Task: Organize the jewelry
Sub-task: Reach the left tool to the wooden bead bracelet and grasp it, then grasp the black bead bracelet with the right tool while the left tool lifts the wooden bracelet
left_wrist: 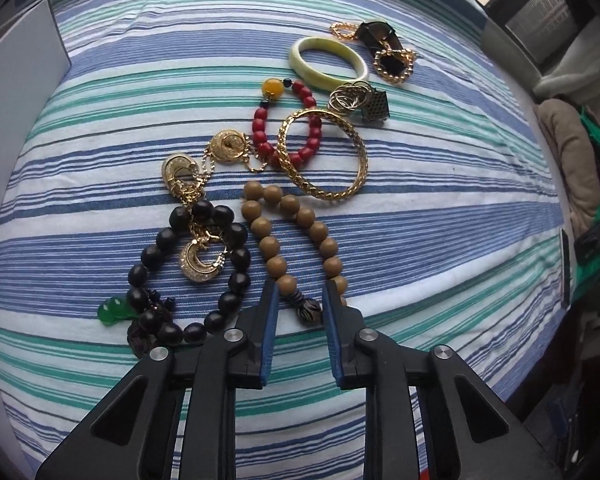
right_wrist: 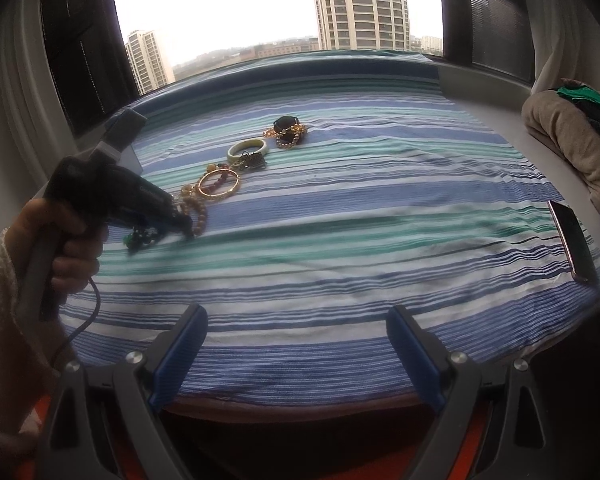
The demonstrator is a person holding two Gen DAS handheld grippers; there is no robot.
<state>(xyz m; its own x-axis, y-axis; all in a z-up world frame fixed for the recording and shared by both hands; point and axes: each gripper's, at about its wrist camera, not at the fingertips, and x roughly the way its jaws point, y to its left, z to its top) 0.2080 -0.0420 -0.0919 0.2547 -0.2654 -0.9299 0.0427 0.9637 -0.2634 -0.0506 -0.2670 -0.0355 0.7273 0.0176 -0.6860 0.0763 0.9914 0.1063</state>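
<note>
Jewelry lies in a loose row on the striped bedsheet (left_wrist: 440, 240). My left gripper (left_wrist: 300, 286) points down at the near end of the tan bead bracelet (left_wrist: 268, 246), its blue pads shut on the end beads and a striped bead (left_wrist: 310, 310). Left of it lie a black bead bracelet (left_wrist: 240, 258) and gold crescent earrings (left_wrist: 196, 264). Farther off are a gold bangle (left_wrist: 356, 184), a red bead bracelet (left_wrist: 262, 136) and a pale green bangle (left_wrist: 328, 58). My right gripper (right_wrist: 296, 312) hangs open over the bed's near edge, with nothing between its fingers.
A white box (left_wrist: 20, 60) stands at the left edge of the bed. A phone (right_wrist: 572, 240) lies at the right edge, with a beige blanket pile (right_wrist: 568, 136) behind it. A window (right_wrist: 260, 8) is beyond the bed. A hand (right_wrist: 68, 240) holds the left gripper (right_wrist: 180, 224).
</note>
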